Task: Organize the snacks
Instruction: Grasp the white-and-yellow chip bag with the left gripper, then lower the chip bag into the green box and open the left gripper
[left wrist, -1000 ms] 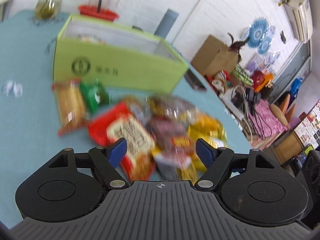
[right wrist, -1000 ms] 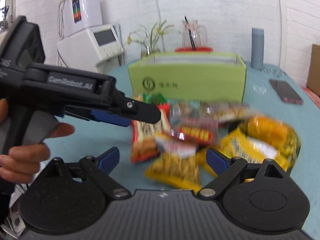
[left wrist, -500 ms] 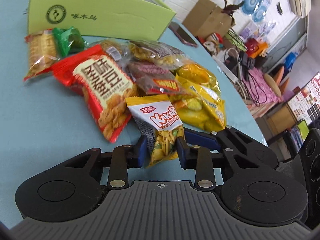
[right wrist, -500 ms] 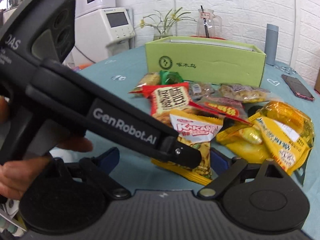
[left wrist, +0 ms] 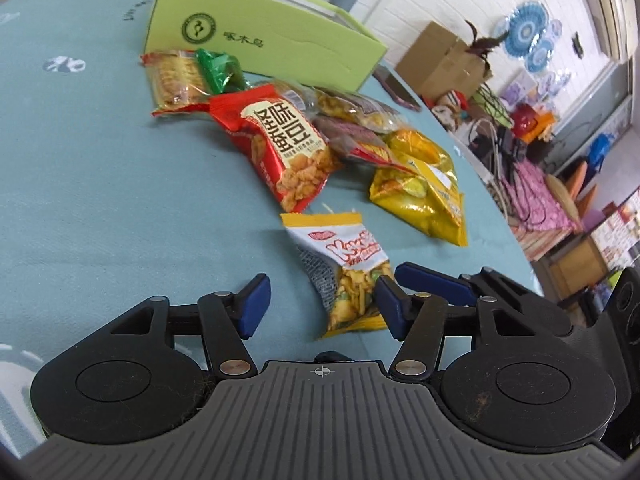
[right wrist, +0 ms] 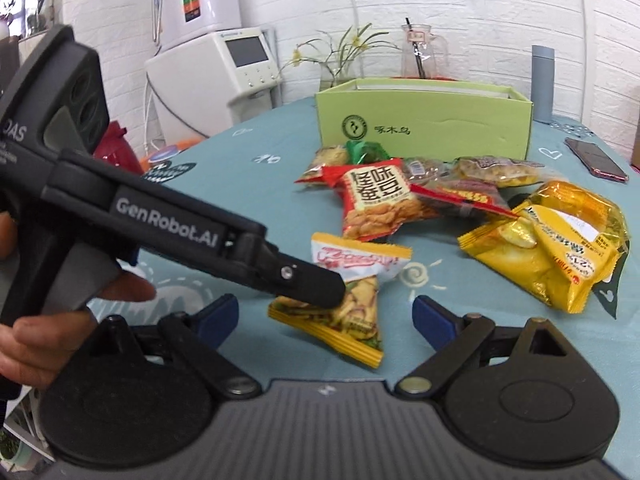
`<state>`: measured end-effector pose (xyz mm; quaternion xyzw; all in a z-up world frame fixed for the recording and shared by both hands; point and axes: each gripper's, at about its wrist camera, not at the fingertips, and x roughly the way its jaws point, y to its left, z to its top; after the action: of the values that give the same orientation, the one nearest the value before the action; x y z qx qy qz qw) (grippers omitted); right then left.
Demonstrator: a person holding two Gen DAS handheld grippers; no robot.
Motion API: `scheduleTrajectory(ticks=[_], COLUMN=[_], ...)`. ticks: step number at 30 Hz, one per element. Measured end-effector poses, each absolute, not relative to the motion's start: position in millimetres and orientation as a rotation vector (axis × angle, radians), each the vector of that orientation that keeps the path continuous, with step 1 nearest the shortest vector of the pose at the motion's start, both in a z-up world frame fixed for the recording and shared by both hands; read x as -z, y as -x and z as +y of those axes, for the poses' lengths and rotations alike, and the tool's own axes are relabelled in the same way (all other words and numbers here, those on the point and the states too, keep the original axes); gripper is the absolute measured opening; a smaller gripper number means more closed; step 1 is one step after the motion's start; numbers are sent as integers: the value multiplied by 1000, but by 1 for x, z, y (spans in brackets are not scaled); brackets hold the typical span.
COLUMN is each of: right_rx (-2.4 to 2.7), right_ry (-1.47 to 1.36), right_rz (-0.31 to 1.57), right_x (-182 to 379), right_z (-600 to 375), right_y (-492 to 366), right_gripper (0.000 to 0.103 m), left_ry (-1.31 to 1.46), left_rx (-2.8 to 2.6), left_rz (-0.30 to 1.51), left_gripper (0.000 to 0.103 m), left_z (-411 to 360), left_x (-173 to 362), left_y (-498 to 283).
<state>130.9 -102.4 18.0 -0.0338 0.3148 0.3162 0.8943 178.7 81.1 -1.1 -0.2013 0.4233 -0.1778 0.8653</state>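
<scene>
The left gripper [left wrist: 318, 304] has just been opening, with the white-and-yellow snack packet [left wrist: 346, 276] lying on the teal desk [left wrist: 100, 184] between its spread jaws; only the right blue pad touches the packet. The right gripper [right wrist: 325, 314] hangs released just behind the same packet. Other snack bags [right wrist: 548, 240] lie before the green box [right wrist: 424, 124].

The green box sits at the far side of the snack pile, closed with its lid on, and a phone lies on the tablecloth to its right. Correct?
Not quite: the green box is open, not lidded. The right wrist view shows its top rim and inner lining with no lid on it. The rest holds: it stands beyond the snack pile, and the phone lies on the tablecloth to its right.
</scene>
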Motion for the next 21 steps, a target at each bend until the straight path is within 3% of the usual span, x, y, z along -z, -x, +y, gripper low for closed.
scheduleTrajectory(ticks=[3,5,7,8,9,16,21], right_rx=[-656,-674,-687,-685,-678,-702,-689], right_ry=[82,86,75,89,116,91,151], right_rz=[645,649,683,672,668,617,523], right_x=[-17,-15,-8,-7,-8,-35,-66], right_z=[-98,-93,-89,-87,-84,-89,-81], right_y=[-134,-138,-144,-143,-142,-151,-203], right_gripper=[93,88,73,71,69,71,71], left_ry=[433,436,438,441,430,434,446], left_rx=[381,397,422,439,435,470,495], left_rz=[885,886,888,897,886,845,784], left_gripper=[40,40,28,19,16,14,15], left_z=[78,75,72,71,71,76,82], left_x=[1,3,6,8,8,-22,-58], left_y=[-186,-189,-191,-192,-190,-193,-250])
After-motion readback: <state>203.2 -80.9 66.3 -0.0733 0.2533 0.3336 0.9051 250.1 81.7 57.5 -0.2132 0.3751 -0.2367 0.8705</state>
